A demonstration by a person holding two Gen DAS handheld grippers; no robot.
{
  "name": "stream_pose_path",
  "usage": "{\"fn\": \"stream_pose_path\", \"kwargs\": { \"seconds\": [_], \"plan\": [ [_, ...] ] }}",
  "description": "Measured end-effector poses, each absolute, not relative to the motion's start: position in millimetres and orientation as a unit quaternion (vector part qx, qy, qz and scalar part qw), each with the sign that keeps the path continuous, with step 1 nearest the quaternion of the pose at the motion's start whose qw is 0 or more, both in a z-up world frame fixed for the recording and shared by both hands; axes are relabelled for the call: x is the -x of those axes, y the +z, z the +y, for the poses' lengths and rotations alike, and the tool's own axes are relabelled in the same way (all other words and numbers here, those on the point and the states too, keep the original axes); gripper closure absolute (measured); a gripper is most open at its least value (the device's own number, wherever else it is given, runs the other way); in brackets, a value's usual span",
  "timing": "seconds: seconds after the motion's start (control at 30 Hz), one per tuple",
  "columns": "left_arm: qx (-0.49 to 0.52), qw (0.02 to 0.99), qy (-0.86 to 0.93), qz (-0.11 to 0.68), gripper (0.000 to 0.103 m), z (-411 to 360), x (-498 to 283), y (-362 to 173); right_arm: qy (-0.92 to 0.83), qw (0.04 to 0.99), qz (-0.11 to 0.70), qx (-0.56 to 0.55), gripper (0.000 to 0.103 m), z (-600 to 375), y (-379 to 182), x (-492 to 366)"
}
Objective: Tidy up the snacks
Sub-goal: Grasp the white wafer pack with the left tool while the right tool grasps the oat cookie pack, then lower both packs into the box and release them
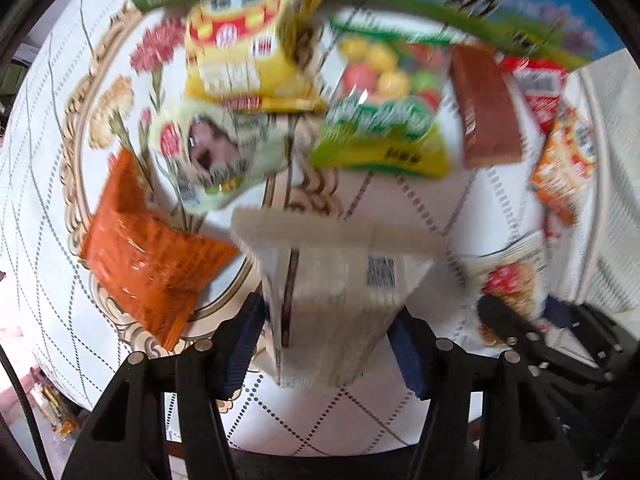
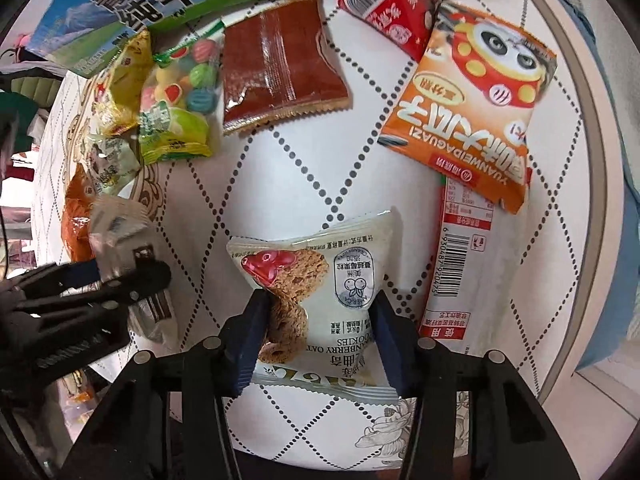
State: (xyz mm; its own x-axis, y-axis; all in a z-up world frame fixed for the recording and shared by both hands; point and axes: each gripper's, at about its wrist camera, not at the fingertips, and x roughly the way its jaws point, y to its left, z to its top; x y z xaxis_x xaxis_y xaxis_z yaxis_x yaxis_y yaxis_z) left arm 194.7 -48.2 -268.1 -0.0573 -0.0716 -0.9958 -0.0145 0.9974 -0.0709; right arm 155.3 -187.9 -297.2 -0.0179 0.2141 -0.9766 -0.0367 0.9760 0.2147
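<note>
My left gripper point(image 1: 326, 336) is shut on a cream snack packet point(image 1: 336, 296) with a barcode, held above the table; it also shows in the right wrist view point(image 2: 120, 248). My right gripper point(image 2: 318, 332) is shut on a white cranberry oat cookie packet point(image 2: 320, 292), which also shows in the left wrist view point(image 1: 512, 292). On the table lie an orange packet point(image 1: 148, 264), a pale green packet point(image 1: 212, 152), a yellow packet point(image 1: 248, 48), a green candy bag point(image 2: 180, 104), a brown packet point(image 2: 280, 68), a red packet point(image 2: 388, 4) and an orange sunflower-seed bag point(image 2: 472, 108).
A milk carton box point(image 2: 132, 0) stands at the back of the round table point(image 2: 280, 184). A long white and red packet point(image 2: 464, 264) lies right of my right gripper. The table edge curves close on the right point(image 2: 588, 160).
</note>
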Motion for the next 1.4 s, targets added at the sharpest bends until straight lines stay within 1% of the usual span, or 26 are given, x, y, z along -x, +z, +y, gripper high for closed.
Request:
{"fn": "stream_pose_path", "kwargs": {
  "seconds": [0.03, 0.07, 0.23, 0.37, 0.53, 0.7, 0.8, 0.9, 0.97, 1.1, 1.23, 1.27, 1.3, 1.37, 1.4],
  "plan": [
    [0.035, 0.690, -0.026, 0.723, 0.046, -51, -195, -259, 0.093, 0.699, 0.705, -0.071, 0.055, -189, -293, -155],
    [0.042, 0.694, -0.032, 0.718, 0.047, -52, -196, -249, 0.095, 0.699, 0.704, -0.079, 0.056, -190, -288, -154],
    [0.059, 0.716, -0.062, 0.693, 0.047, -58, -202, -201, 0.114, 0.715, 0.679, -0.120, 0.056, -197, -251, -161],
    [0.079, 0.734, -0.084, 0.669, 0.047, -55, -224, -156, 0.126, 0.737, 0.646, -0.151, 0.056, -209, -212, -190],
    [0.091, 0.762, -0.091, 0.635, 0.047, -43, -282, -105, 0.136, 0.770, 0.599, -0.174, 0.056, -223, -157, -247],
    [0.073, 0.785, -0.060, 0.612, 0.047, -28, -370, -85, 0.118, 0.809, 0.556, -0.152, 0.056, -236, -119, -329],
    [0.049, 0.782, -0.043, 0.620, 0.047, -9, -405, -95, 0.108, 0.813, 0.555, -0.139, 0.056, -232, -121, -377],
    [0.030, 0.768, -0.020, 0.639, 0.048, 2, -452, -115, 0.099, 0.810, 0.565, -0.121, 0.056, -226, -134, -421],
    [0.023, 0.757, -0.012, 0.653, 0.048, 9, -469, -129, 0.093, 0.803, 0.578, -0.109, 0.056, -221, -147, -448],
    [0.015, 0.732, 0.005, 0.681, 0.048, 21, -499, -156, 0.090, 0.790, 0.600, -0.093, 0.056, -210, -171, -486],
    [-0.002, 0.703, 0.020, 0.711, 0.048, 26, -521, -189, 0.089, 0.777, 0.618, -0.083, 0.056, -206, -190, -500],
    [-0.008, 0.695, 0.021, 0.719, 0.048, 27, -524, -194, 0.084, 0.771, 0.626, -0.086, 0.055, -206, -196, -507],
    [-0.011, 0.685, 0.027, 0.728, 0.047, 29, -528, -201, 0.081, 0.769, 0.628, -0.085, 0.052, -206, -198, -505],
    [-0.004, 0.678, 0.038, 0.734, 0.047, 33, -532, -208, 0.076, 0.765, 0.633, -0.086, 0.013, -205, -204, -513],
    [0.004, 0.686, 0.037, 0.726, 0.045, 33, -533, -205, 0.081, 0.764, 0.633, -0.092, 0.013, -203, -202, -511]
  ]
}}
